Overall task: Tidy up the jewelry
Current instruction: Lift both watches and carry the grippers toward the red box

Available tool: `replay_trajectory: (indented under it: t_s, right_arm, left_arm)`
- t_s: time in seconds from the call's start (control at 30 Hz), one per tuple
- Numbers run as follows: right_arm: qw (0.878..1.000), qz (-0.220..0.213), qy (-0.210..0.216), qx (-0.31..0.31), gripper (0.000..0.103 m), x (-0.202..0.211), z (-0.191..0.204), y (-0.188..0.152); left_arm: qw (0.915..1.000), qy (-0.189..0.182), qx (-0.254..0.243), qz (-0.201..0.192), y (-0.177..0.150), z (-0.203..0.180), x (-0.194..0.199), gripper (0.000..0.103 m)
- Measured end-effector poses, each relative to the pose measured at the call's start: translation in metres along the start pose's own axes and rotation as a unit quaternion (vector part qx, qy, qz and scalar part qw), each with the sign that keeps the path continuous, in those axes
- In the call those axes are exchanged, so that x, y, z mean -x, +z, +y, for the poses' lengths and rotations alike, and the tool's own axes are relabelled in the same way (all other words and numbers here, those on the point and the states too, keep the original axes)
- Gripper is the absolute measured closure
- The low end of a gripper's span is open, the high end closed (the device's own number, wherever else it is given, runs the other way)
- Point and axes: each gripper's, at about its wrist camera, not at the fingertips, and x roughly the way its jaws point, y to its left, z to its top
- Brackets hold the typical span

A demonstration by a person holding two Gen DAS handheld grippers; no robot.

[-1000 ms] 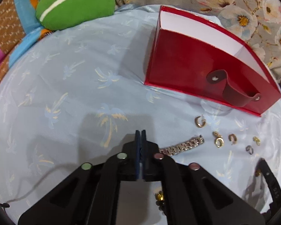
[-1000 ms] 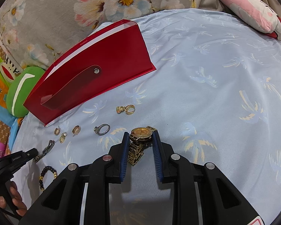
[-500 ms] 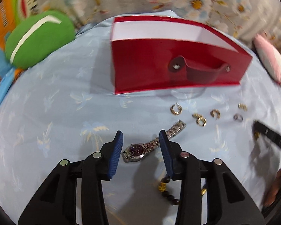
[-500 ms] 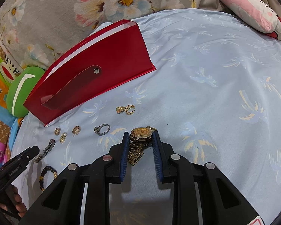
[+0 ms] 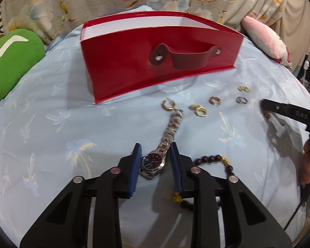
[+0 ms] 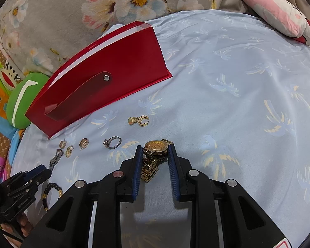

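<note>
Where left claw (image 5: 155, 165) straddles silver watch (image 5: 154, 163), bead bracelet (image 5: 215, 159) half hidden

Both my grippers are matte black plastic with triangular cutouts in the frames. The left gripper (image 5: 156, 161) has ribbed blue pads (image 5: 134, 171) on its fingers and round silver screws (image 5: 116, 170) at the joints. My right gripper (image 6: 155, 163) looks the same, blue pads (image 6: 137, 171) included. I see white lettering on its side and bare skin of my right hand (image 5: 309, 163).

A pale blue bedsheet with palm-tree print (image 6: 237, 95) covers the bed; behind it hangs a grey floral fabric (image 6: 72, 10).
</note>
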Motion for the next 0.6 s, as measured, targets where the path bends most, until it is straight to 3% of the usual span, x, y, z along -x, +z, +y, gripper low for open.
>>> replay_trajectory:
  t_s: [0.07, 0.4, 0.6]
  right_arm:
    - [1.0, 0.0, 0.0, 0.0, 0.08, 0.0, 0.0, 0.0]
    - [1.0, 0.0, 0.001, -0.001, 0.08, 0.0, 0.0, 0.0]
    - [1.0, -0.001, 0.007, 0.002, 0.08, 0.001, 0.001, -0.001]
  left_arm:
    - [0.9999, -0.012, -0.01, 0.004, -0.002, -0.006, 0.001, 0.08]
    - [0.9996, 0.021, -0.017, 0.0, -0.003, -0.028, -0.003, 0.077]
    - [0.9997, 0.022, -0.003, 0.004, 0.0, -0.034, -0.001, 0.079]
